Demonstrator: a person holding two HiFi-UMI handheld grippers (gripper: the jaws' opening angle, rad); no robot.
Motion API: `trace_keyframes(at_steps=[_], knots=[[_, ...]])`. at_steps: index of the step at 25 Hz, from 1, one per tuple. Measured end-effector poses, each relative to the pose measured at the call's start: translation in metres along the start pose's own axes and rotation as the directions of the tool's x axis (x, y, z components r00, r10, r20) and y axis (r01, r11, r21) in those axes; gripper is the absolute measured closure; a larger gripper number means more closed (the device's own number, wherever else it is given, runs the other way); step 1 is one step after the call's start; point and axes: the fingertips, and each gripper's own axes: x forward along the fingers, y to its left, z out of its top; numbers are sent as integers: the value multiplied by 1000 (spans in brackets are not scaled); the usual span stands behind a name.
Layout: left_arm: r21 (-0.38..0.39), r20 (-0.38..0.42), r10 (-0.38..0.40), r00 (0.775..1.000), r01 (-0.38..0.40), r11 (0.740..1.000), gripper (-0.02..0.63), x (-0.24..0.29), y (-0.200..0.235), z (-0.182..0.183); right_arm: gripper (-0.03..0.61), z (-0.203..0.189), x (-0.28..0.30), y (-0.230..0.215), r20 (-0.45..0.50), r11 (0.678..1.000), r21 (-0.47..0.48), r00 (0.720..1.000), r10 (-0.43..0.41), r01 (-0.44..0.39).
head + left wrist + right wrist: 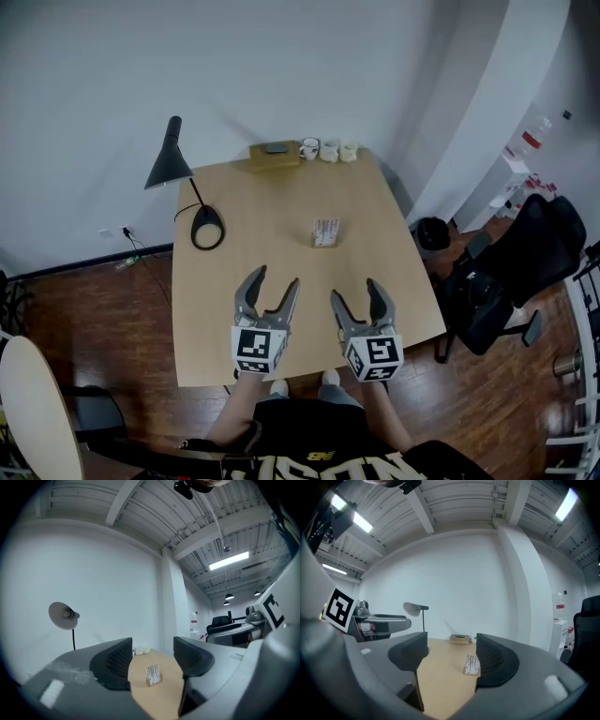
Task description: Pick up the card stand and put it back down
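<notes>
Card stand [325, 232]: upright on the wooden table [272, 281], about mid-table, apart from both tools.
Left gripper [276, 278]: over the near table edge, pointing level; jaws apart, nothing held. The stand shows well ahead through the gap.
Right gripper [355, 291]: beside the left one, jaws spread wide, empty. The stand sits ahead near its right jaw line.
Desk lamp [173, 159]: far left corner.
Small cups [328, 150]: far edge, beside a flat box [274, 155].

Card stand [325, 232] print too small to read; white items [329, 150] at far desk [253, 244] edge unidentifiable; person [319, 445] cut off below.
</notes>
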Motion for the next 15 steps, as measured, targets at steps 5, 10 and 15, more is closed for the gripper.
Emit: trace_keyframes(at_steps=[5, 10, 15], knots=[[55, -8, -41, 999, 41, 998, 331, 33, -12, -3, 252, 0, 21, -29, 4, 999, 26, 999, 38, -39], [191, -144, -45, 989, 72, 979, 268, 46, 22, -46, 252, -5, 37, -38, -1, 996, 49, 997, 80, -79], [167, -177, -32, 984, 62, 984, 241, 15, 85, -47, 252, -10, 47, -40, -4, 992, 53, 993, 115, -115]])
